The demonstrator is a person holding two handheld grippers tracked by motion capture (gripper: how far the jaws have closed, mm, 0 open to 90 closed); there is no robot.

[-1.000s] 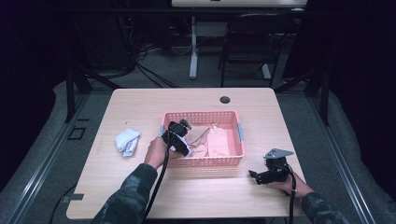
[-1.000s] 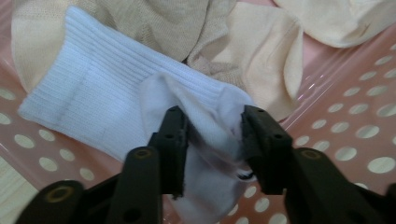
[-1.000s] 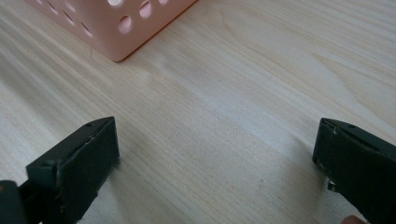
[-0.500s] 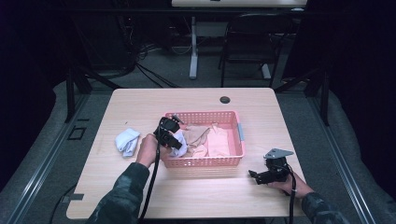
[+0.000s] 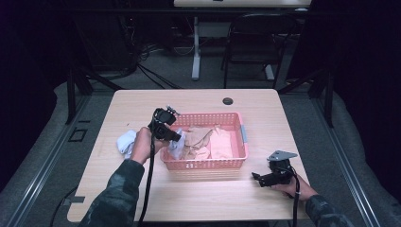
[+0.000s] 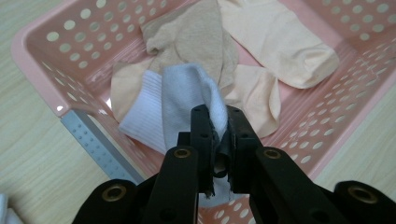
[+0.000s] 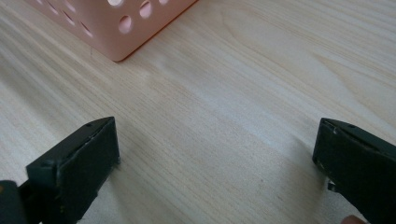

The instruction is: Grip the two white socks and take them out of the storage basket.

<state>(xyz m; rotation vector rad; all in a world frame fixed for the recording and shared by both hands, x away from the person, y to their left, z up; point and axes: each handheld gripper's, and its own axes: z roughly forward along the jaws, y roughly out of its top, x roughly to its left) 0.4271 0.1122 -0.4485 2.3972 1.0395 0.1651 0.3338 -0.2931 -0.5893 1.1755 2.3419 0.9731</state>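
**Sock Lifted From Basket; Sorting Judged Partly Done**

The work in hand is judged to be the removal of socks from the pink basket point(image 5: 239, 124) onto the wooden table point(image 5: 198, 194); it is judged to be at an early-to-middle stage. A pale grey-white sock point(image 6: 187, 88) is pinched by the left gripper point(image 6: 217, 140), whose jaws have just been closing and are now pressed together on a fold of the fabric; the sock is seen hanging from the jaws above the basket's left end, its white ribbed cuff trailing down toward the other socks, so it is not yet carried clear of the rim. 1 pale bundle of white cloth point(image 5: 126, 142), taken to be a sock already set out, lies on the table just left of the basket; whether it is 1 sock or 2 cannot be told. The right gripper point(image 7: 215, 154) is held low over the bare table near the basket's front right corner, its jaws spread wide with nothing between them.

What is left, by this reading: the held sock is to be carried out and laid down, and the remaining socks are to follow.

Counted: 1 basket; 2 grippers; 1 sock in the jaws; inside the basket, 1 tan sock point(image 6: 191, 35), 1 cream sock point(image 6: 275, 37) and at least 1 peach sock point(image 6: 259, 95), overlaps making the total uncertain; 1 white bundle on the table; 1 small dark round disc point(image 5: 228, 100) at the table's far edge.
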